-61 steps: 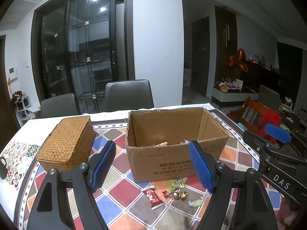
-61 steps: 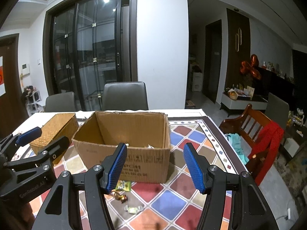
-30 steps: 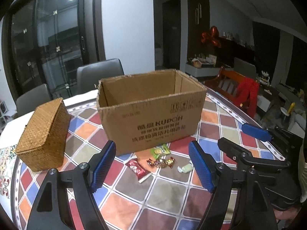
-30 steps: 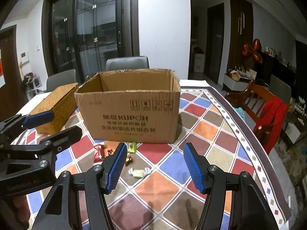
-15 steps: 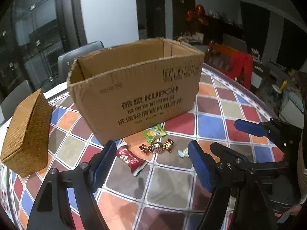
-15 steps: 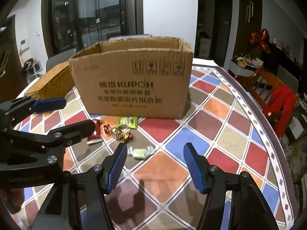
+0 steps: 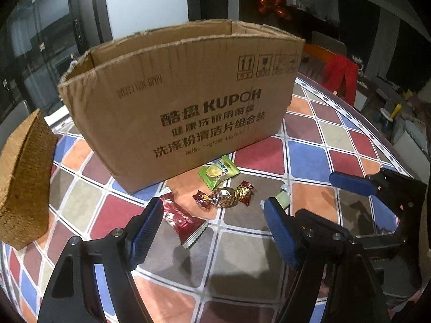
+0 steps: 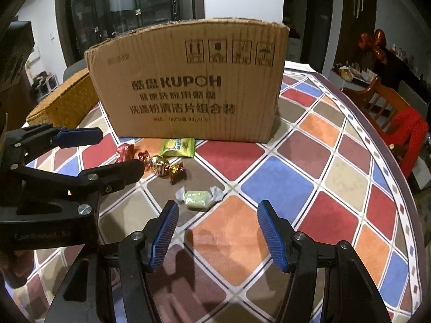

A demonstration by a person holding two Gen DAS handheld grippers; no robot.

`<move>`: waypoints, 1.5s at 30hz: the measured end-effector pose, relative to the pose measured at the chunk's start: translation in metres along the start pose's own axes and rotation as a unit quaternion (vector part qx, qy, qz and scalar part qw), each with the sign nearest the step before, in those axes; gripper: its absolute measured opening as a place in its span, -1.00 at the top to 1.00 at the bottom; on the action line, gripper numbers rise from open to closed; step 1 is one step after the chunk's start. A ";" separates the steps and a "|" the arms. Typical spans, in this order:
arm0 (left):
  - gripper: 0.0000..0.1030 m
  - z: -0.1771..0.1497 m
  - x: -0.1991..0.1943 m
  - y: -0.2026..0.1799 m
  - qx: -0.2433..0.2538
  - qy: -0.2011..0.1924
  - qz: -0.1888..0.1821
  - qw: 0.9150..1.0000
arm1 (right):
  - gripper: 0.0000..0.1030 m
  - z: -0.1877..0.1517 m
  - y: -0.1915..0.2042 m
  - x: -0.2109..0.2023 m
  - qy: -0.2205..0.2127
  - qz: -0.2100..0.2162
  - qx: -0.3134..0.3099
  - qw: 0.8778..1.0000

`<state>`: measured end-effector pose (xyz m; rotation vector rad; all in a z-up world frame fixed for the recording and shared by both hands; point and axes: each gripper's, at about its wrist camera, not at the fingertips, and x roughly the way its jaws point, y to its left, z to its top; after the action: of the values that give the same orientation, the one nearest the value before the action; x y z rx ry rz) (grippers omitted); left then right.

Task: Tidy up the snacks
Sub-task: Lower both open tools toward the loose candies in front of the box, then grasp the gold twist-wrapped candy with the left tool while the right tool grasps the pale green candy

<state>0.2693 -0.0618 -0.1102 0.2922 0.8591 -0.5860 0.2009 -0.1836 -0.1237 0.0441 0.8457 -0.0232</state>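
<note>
Collision risk: your left hand-held gripper (image 7: 212, 231) and right hand-held gripper (image 8: 216, 235), both open and empty, crowd the sweets before the cardboard box (image 8: 188, 80), so either may scatter the pale green candy (image 8: 198, 196).

1. The left gripper (image 7: 212, 231) hangs over the checkered bench (image 7: 309, 161), jaws apart, holding nothing.
2. Between its fingers lie a red packet (image 7: 183, 219) and a gold candy (image 7: 223, 196).
3. A green packet (image 7: 218, 171) lies against the cardboard box (image 7: 183, 107).
4. A wicker basket (image 7: 23, 177) stands left of the box.
</note>
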 end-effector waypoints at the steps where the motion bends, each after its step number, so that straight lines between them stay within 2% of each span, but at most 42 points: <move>1: -0.49 0.001 0.004 0.000 -0.003 0.003 -0.002 1.000 | -0.21 -0.001 0.000 0.003 0.003 0.001 0.000 1.000; 8: -0.49 0.005 0.022 0.001 -0.024 0.018 -0.019 0.999 | -0.21 0.001 0.003 0.015 0.014 0.011 -0.003 1.000; 13: -0.37 0.005 0.036 0.004 -0.032 0.030 -0.020 0.999 | -0.20 0.001 0.005 0.025 0.021 0.015 0.000 1.000; 19: -0.36 0.006 0.049 0.001 -0.031 0.039 -0.027 0.998 | -0.20 0.000 0.007 0.036 0.027 0.014 -0.003 1.000; 25: -0.14 0.007 0.062 0.005 -0.038 0.050 -0.027 0.998 | -0.18 0.003 0.009 0.040 0.022 0.007 -0.005 1.000; 31: -0.10 0.005 0.062 0.002 -0.029 0.045 -0.024 0.998 | 0.00 0.001 0.012 0.040 0.013 -0.004 -0.010 1.000; 34: 0.06 0.006 0.063 0.001 -0.026 0.041 -0.021 0.999 | 0.29 0.003 0.013 0.041 0.009 -0.003 -0.016 1.000; 37: 0.17 0.006 0.063 -0.001 -0.019 0.040 -0.019 0.999 | 0.49 0.003 0.014 0.040 0.008 -0.001 -0.019 1.000; 45: 0.39 0.007 0.061 -0.003 -0.034 0.031 -0.025 0.999 | 0.55 0.005 0.009 0.040 0.007 -0.003 -0.016 1.000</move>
<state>0.3028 -0.0893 -0.1532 0.2292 0.9460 -0.5954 0.2314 -0.1746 -0.1497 0.0123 0.8604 -0.0152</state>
